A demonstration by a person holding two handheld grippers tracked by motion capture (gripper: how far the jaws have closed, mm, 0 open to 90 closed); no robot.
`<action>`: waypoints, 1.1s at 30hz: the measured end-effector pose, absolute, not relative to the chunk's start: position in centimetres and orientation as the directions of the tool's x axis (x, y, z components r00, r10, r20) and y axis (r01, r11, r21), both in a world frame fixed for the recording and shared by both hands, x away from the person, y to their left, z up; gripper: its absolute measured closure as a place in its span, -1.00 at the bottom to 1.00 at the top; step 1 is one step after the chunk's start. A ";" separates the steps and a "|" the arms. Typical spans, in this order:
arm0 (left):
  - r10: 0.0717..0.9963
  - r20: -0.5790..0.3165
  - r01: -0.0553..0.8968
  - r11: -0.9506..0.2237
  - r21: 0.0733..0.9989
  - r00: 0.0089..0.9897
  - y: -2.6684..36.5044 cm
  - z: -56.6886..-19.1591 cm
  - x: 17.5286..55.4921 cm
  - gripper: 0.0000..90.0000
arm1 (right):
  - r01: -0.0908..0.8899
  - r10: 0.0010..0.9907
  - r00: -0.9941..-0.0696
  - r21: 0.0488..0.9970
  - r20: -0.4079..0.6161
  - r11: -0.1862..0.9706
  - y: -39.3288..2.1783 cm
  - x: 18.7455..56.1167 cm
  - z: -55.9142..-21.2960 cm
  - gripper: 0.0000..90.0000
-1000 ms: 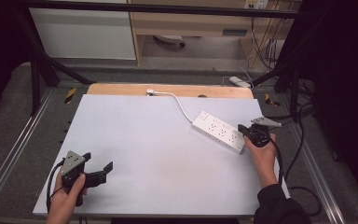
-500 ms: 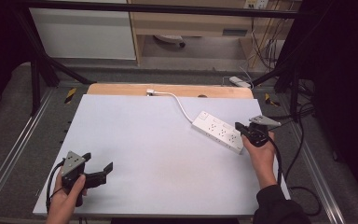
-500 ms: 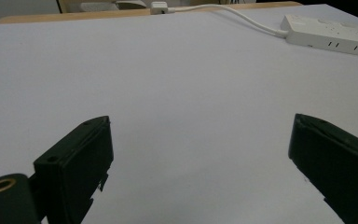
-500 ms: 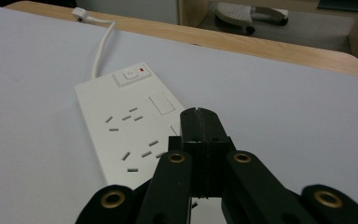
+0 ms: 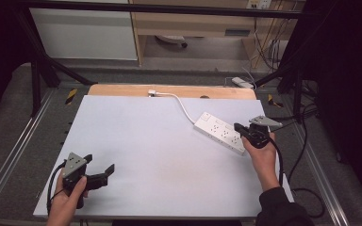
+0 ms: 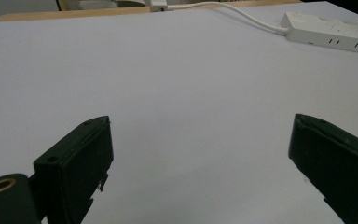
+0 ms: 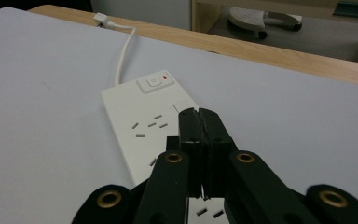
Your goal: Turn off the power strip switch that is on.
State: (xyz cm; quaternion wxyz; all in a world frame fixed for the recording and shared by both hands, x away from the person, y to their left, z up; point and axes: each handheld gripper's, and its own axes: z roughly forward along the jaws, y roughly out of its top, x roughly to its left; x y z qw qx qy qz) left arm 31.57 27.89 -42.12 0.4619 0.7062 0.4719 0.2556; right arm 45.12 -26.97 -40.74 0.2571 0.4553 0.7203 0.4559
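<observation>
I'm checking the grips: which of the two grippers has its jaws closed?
The right gripper, over the white power strip: its jaws meet with nothing between them. The left gripper is wide open.

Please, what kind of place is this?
Probably a lab or workshop set up for recording. A white work table stands inside a black metal frame, many cables hang behind it, and a white power strip lies on the table.

A white power strip (image 5: 220, 133) is lying flat and slanted on the right of the table (its cord (image 5: 181, 102) trailing toward the far edge).
</observation>
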 end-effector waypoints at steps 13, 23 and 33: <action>0.900 -0.071 0.432 -0.137 0.891 0.430 27.8 -42.1 31.6 -0.85 | 0.423 0.868 -0.492 0.890 0.068 0.169 -25.2 44.7 -39.8 0.18; 0.900 -0.071 0.421 -0.131 0.897 0.431 27.9 -42.0 31.5 -0.85 | 0.413 0.888 -0.459 0.894 0.040 0.173 -23.5 44.6 -38.6 -0.83; 0.898 -0.067 0.417 -0.136 0.899 0.435 27.9 -41.9 31.4 -0.85 | 0.377 0.868 -0.496 0.910 0.040 0.173 -22.7 43.8 -37.6 -0.94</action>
